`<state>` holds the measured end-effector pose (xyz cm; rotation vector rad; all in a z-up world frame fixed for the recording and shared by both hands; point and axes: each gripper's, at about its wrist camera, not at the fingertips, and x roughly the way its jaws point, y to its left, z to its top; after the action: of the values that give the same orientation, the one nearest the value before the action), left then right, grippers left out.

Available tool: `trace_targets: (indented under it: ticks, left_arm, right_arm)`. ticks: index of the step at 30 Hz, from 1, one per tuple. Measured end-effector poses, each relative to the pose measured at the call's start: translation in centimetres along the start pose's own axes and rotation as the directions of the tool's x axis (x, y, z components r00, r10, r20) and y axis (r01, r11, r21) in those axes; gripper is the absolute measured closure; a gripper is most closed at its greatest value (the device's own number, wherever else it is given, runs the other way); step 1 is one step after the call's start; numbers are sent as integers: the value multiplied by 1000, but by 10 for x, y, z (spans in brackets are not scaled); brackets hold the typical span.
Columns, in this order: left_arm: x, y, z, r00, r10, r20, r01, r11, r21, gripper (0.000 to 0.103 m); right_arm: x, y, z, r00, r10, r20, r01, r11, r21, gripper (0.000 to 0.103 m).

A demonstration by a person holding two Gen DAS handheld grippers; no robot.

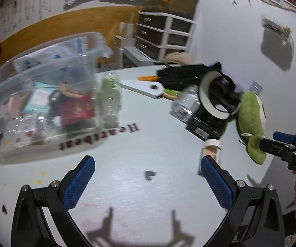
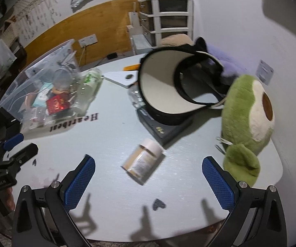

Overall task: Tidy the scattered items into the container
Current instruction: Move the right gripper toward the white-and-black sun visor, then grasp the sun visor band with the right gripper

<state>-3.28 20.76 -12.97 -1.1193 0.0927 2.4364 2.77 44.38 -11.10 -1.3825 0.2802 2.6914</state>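
One clear plastic container stands at the far left of the round white table, already holding a red booklet, a teal packet and other small goods that blur prevents naming. A green-labelled clear bottle leans against its right wall. Scattered items lie to the right: a white-capped pill bottle on its side near centre, a sun visor resting on a dark flat box, and an avocado plush toy at the right edge. A white board lies at the far side. Right gripper hangs over the table just short of the pill bottle, fingers spread wide, nothing between them. Left gripper likewise stands spread and empty, near the container.
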Motion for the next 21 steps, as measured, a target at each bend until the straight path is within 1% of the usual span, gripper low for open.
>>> trace_targets:
  ticks: [6, 9, 17, 18, 19, 21]
  left_arm:
    - [33, -31, 11, 997, -67, -37, 69, 996, 52, 0]
    - [52, -48, 25, 993, -109, -46, 113, 990, 84, 0]
    - [107, -82, 72, 974, -213, -74, 219, 972, 83, 1]
    - [114, -85, 76, 972, -220, -81, 227, 970, 86, 3]
    - [121, -89, 81, 970, -227, -87, 235, 968, 89, 10]
    - [138, -95, 90, 965, -236, -114, 247, 965, 92, 19]
  right_arm:
    - [5, -29, -2, 1000, -23, -19, 24, 998, 52, 0]
    - [7, -42, -2, 999, -36, -23, 38, 997, 74, 0]
    - [10, -68, 2, 997, -70, -30, 74, 988, 133, 0]
    - [11, -70, 2, 997, -75, -33, 79, 987, 140, 0]
    - [11, -73, 2, 996, -79, -35, 83, 986, 147, 0]
    - [12, -77, 3, 995, -88, -38, 93, 983, 160, 0]
